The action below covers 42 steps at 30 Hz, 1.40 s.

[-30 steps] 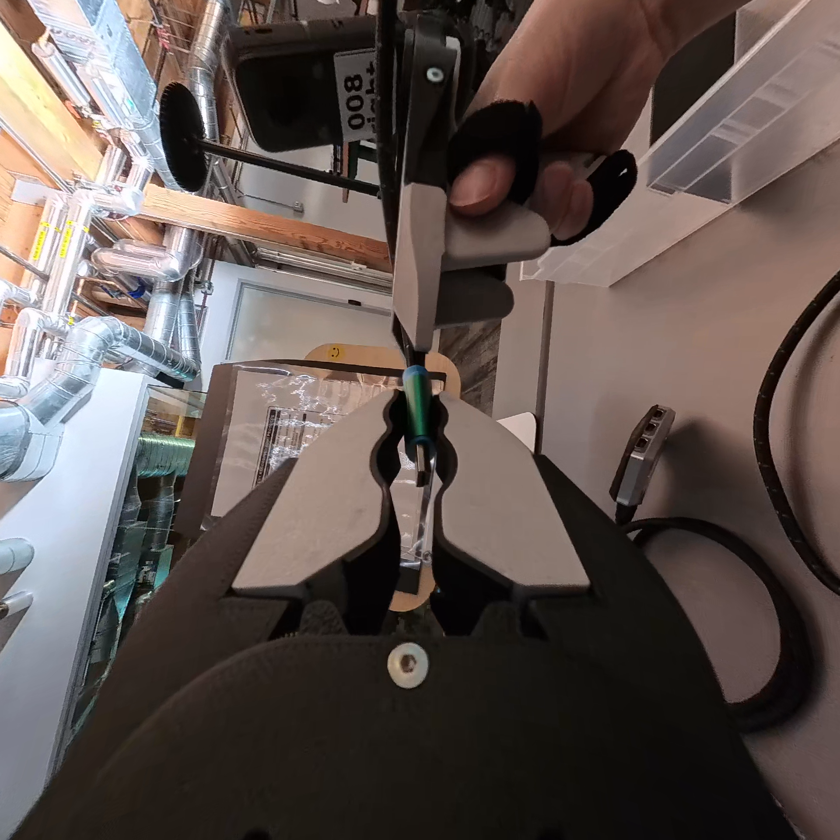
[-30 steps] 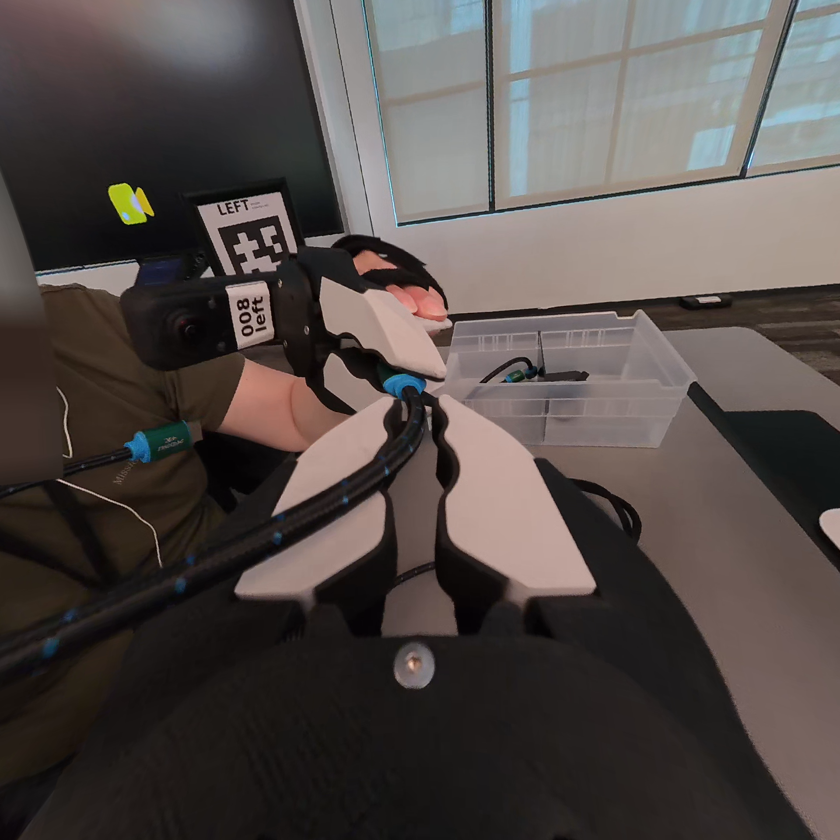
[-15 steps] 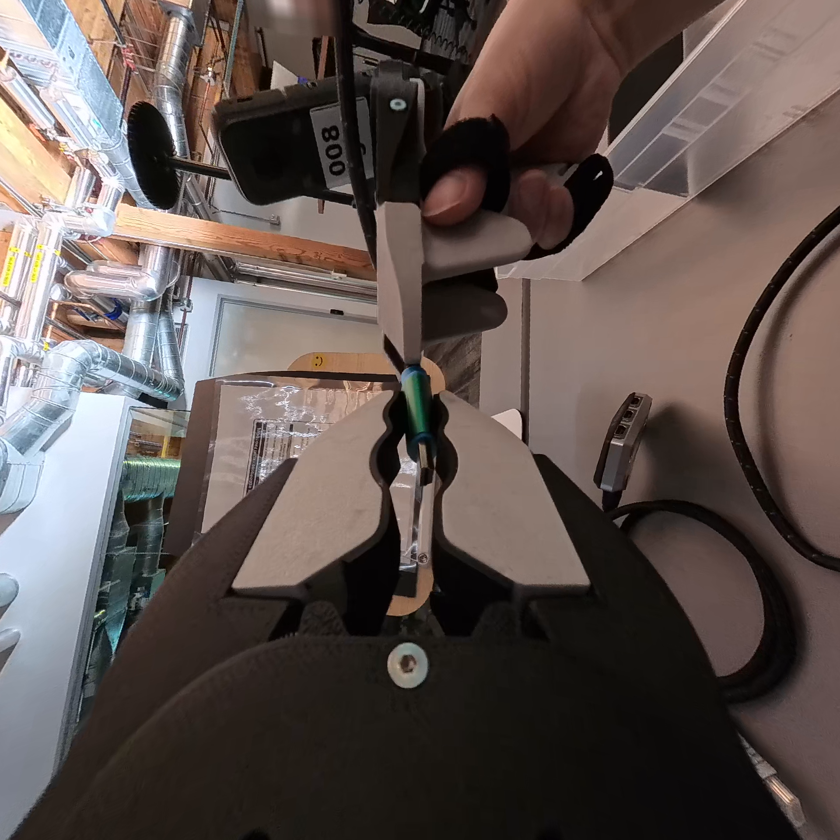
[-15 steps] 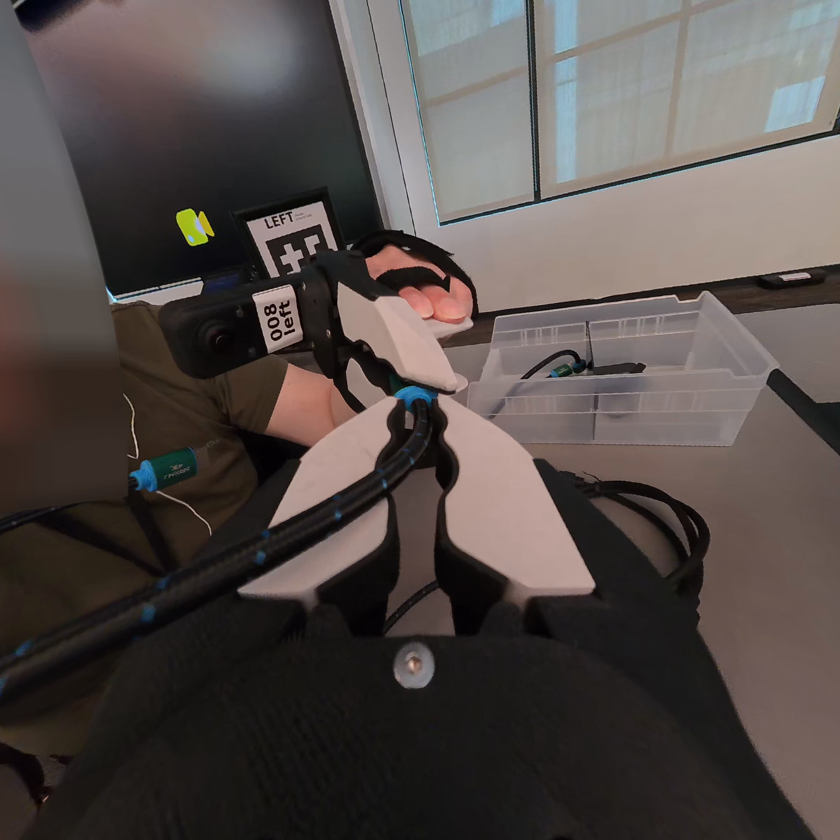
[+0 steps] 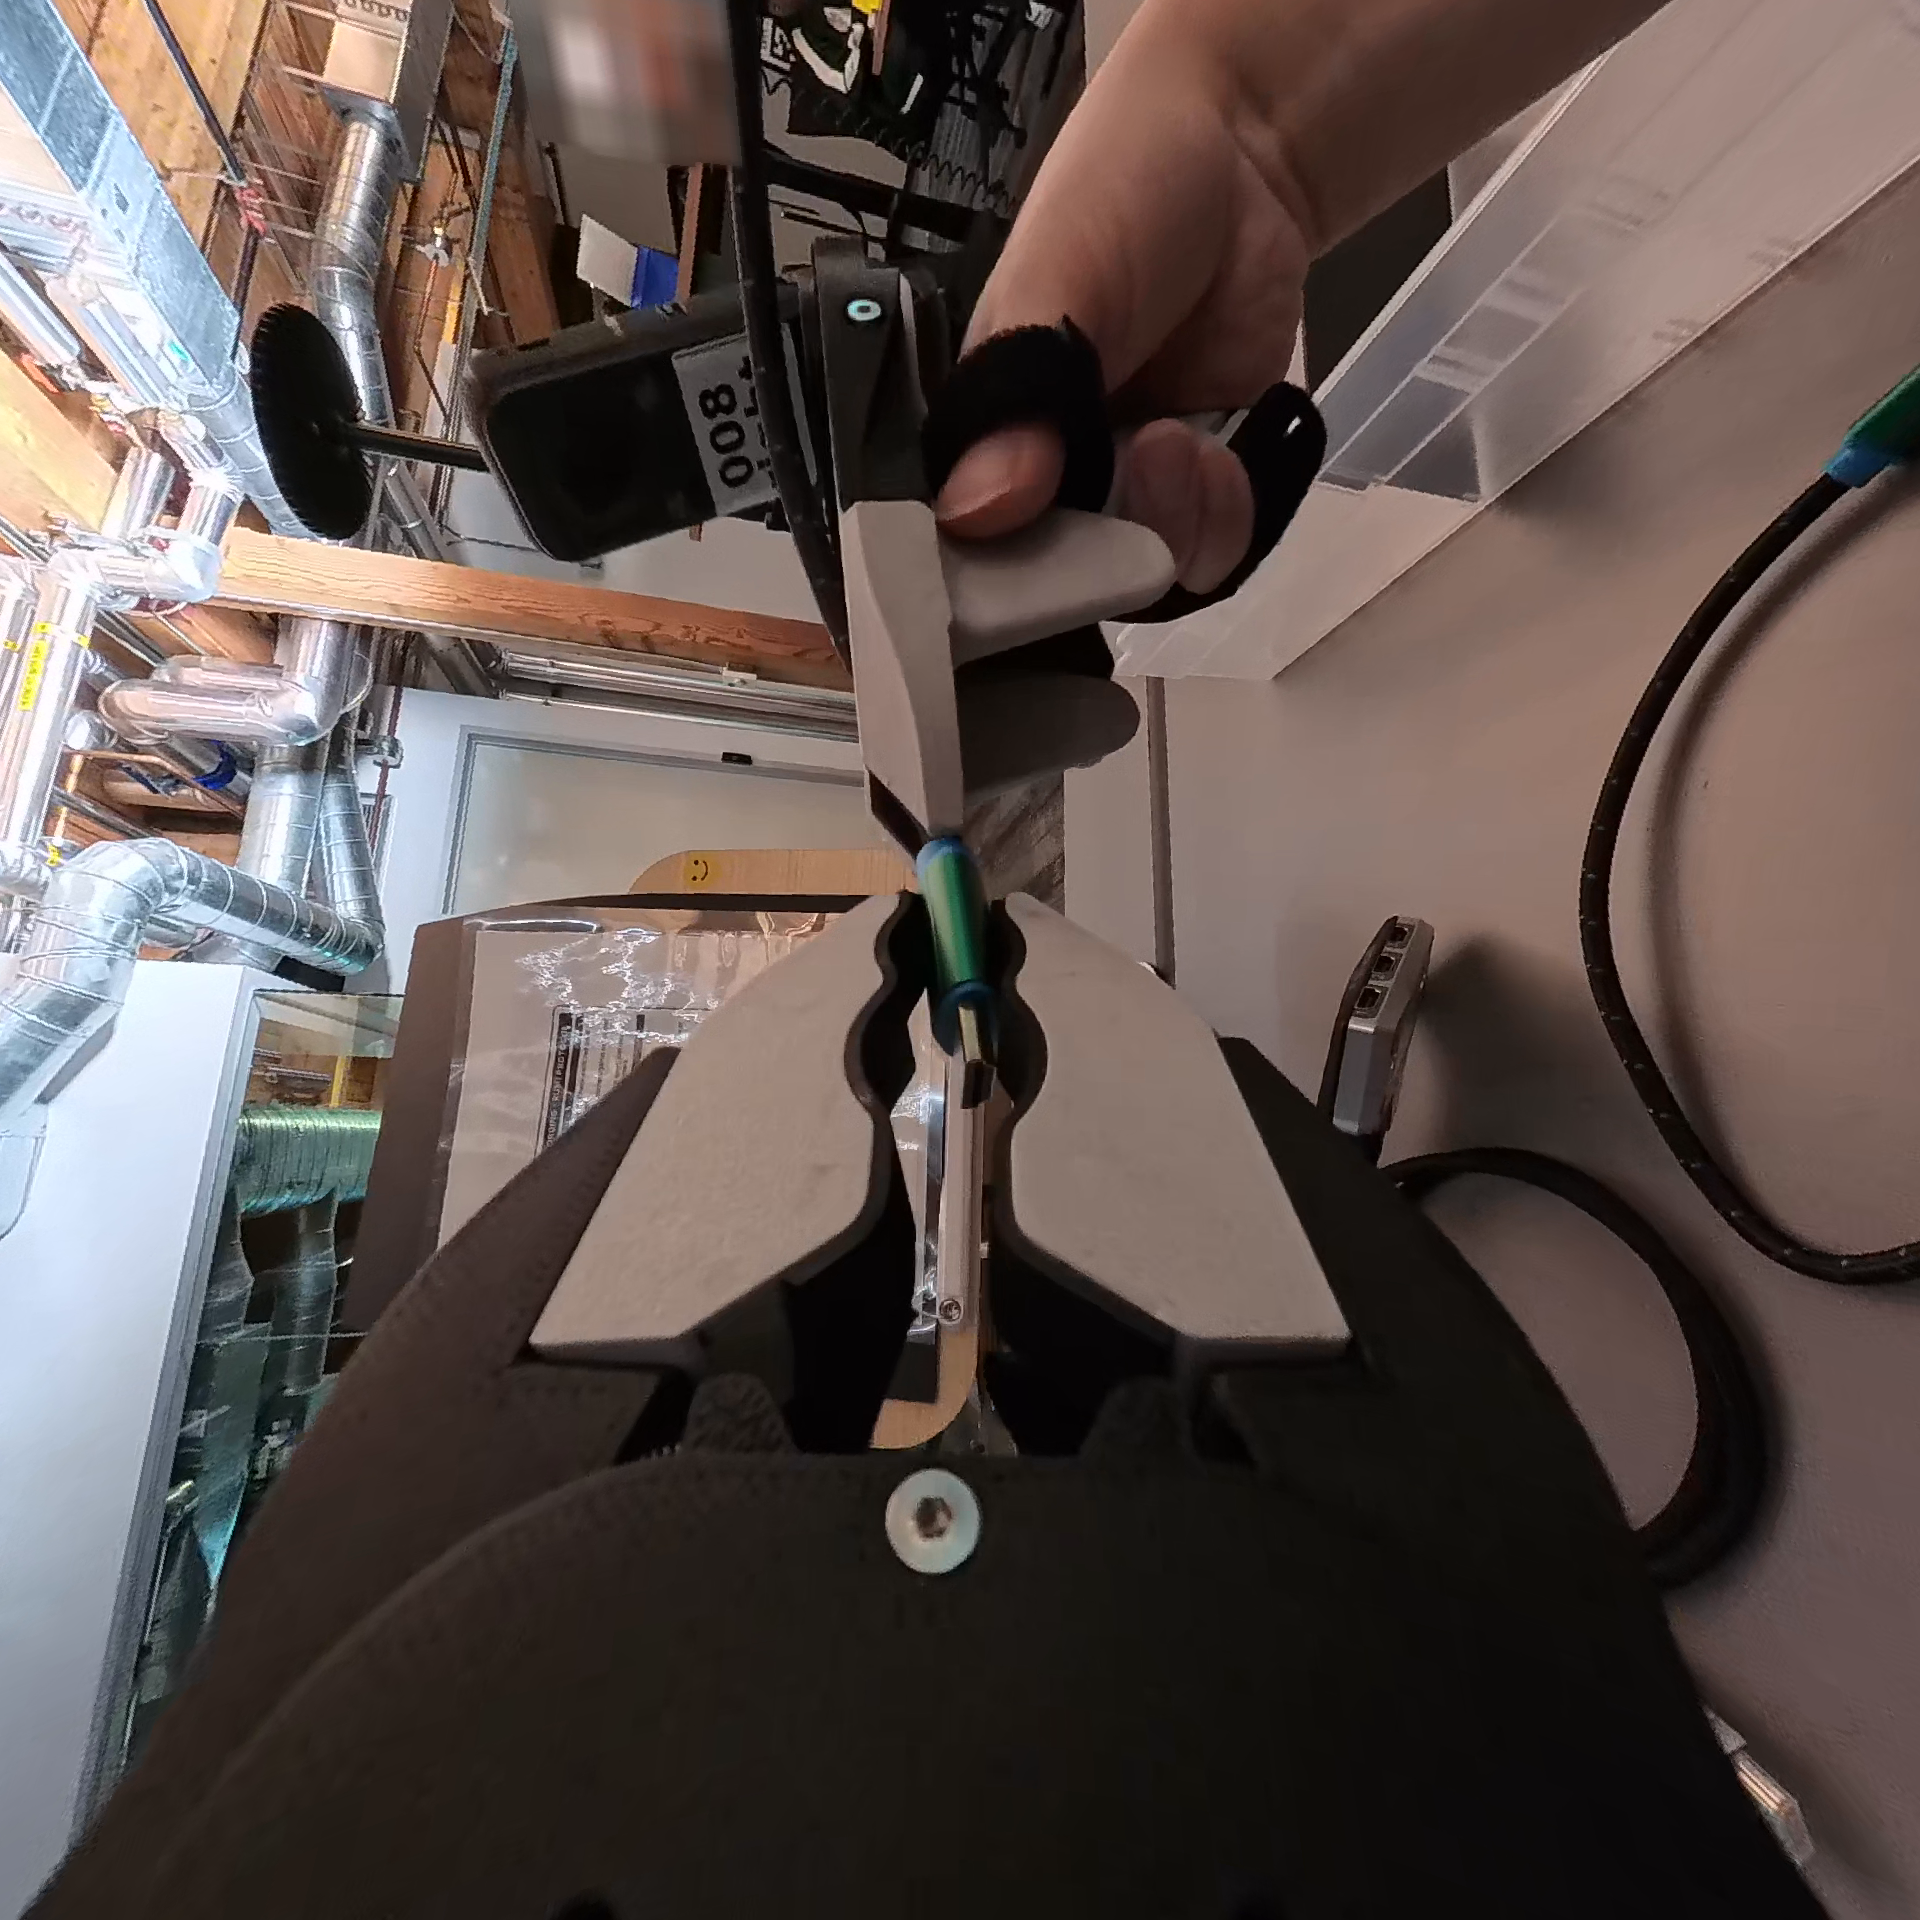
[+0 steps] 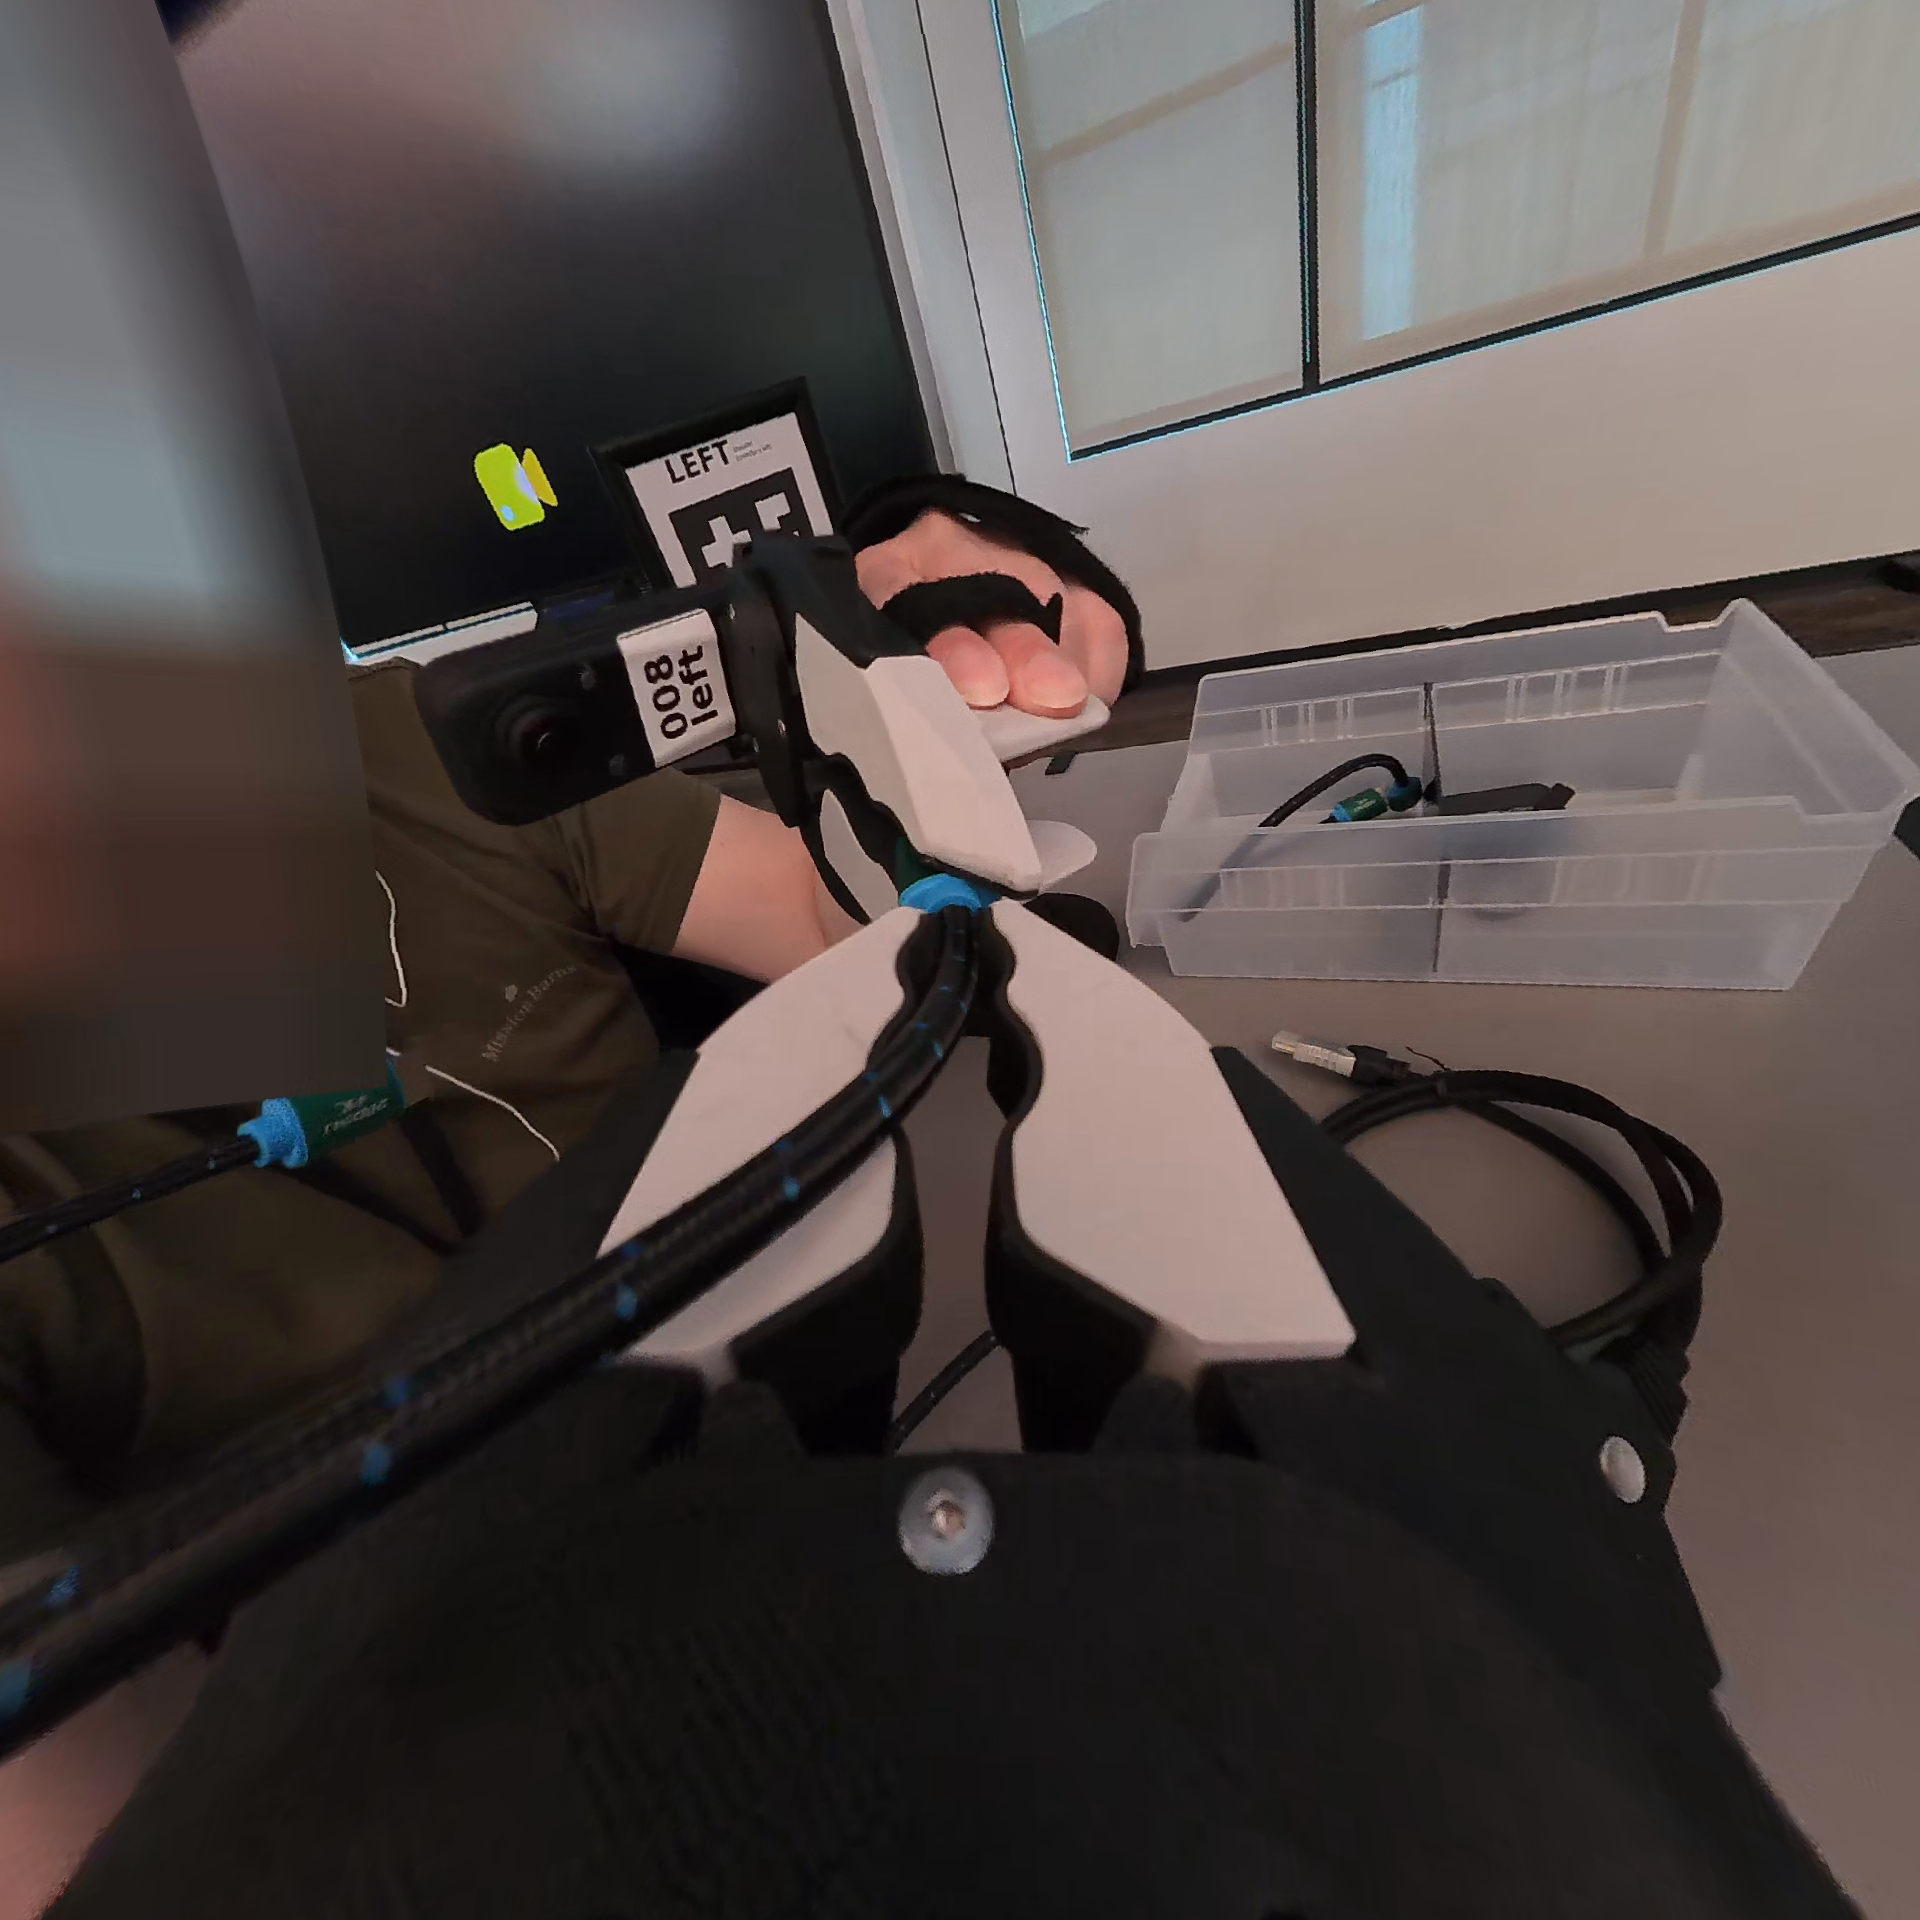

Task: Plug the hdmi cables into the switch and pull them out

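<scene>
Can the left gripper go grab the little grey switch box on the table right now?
Probably not yet. The left gripper has its jaws shut on a green plug, and the right gripper grips the same cable. The switch lies apart with nothing covering it.

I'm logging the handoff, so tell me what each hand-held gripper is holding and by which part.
The left hand-held gripper pinches the HDMI cable's green plug by its body. The right hand-held gripper clamps the same braided cable just behind that plug.
</scene>
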Available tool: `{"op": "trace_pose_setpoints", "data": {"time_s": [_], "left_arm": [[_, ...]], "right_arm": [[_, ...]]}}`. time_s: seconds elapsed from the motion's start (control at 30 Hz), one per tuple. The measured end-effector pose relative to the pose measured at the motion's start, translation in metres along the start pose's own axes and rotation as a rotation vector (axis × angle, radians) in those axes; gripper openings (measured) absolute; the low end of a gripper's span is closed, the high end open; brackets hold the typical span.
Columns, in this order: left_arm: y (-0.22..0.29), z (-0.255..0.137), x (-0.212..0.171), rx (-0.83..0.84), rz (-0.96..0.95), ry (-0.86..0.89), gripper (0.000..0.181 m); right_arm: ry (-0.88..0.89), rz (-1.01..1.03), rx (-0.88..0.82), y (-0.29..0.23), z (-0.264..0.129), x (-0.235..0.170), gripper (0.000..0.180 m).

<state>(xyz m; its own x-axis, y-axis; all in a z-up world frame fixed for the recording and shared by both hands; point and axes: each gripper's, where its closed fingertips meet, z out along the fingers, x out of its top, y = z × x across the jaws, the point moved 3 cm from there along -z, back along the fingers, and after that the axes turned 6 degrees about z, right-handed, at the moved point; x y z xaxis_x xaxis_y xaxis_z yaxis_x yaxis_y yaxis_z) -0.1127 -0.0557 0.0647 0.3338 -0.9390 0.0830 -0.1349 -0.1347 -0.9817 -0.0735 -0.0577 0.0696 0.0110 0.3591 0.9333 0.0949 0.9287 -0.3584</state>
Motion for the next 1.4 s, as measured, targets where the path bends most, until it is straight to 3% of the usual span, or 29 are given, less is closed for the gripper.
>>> {"op": "trace_pose_setpoints", "data": {"time_s": [0.5,0.67,0.9,1.1,1.2,1.4], "left_arm": [[-0.007,-0.002,-0.006,0.047,-0.047,-0.021,0.011],[-0.018,-0.003,-0.005,0.056,-0.234,0.023,0.030],[-0.018,-0.012,-0.032,-0.051,-0.422,0.020,0.037],[0.034,0.027,-0.067,-0.283,-0.602,-0.061,0.050],[0.080,0.052,-0.077,-0.425,-0.569,-0.149,0.056],[0.126,0.081,-0.083,-0.450,-0.399,-0.214,0.053]], "right_arm": [[0.021,0.046,-0.051,0.003,0.003,0.008,0.007],[0.040,0.043,-0.096,0.008,-0.006,0.010,0.007],[0.058,-0.027,-0.190,0.000,-0.025,0.022,0.008],[0.125,-0.152,-0.305,-0.031,-0.063,0.045,0.007],[0.154,-0.181,-0.334,-0.042,-0.076,0.051,0.007],[0.183,-0.183,-0.359,-0.046,-0.093,0.054,0.007]]}}
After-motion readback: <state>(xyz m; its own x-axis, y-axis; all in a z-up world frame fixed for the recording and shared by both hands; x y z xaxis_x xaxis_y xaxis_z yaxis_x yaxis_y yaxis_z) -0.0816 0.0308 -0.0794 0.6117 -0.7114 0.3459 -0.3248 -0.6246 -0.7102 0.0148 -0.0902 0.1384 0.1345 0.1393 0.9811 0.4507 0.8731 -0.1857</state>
